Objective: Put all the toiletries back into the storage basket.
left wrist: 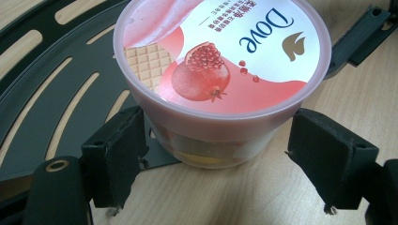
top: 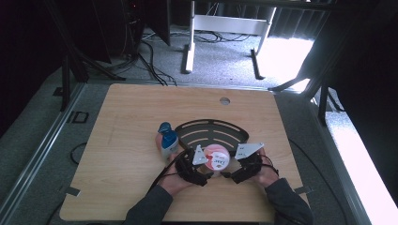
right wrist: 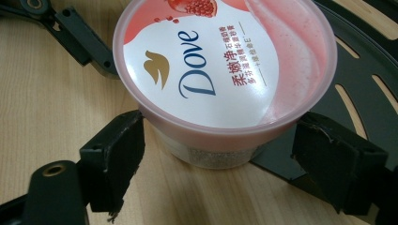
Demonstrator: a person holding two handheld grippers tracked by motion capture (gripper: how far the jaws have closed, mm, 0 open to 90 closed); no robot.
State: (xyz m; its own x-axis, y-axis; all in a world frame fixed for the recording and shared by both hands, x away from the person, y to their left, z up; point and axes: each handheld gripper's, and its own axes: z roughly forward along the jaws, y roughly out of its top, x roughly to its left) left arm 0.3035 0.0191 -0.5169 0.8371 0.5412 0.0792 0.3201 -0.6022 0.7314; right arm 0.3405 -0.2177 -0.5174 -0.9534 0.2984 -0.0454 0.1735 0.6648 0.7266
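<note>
On the wooden worktop (top: 131, 140), going left to right, we see a blue-capped bottle (top: 167, 140) standing just left of the black slotted tray (top: 211, 130). Next comes our left gripper (left wrist: 216, 161), spread wide, its pads either side of the pink tub (left wrist: 220, 70) without touching it. The tub sits at the tray's near edge, partly on the wood. Our right gripper (right wrist: 218, 166) flanks it likewise, wide and not touching.
</note>
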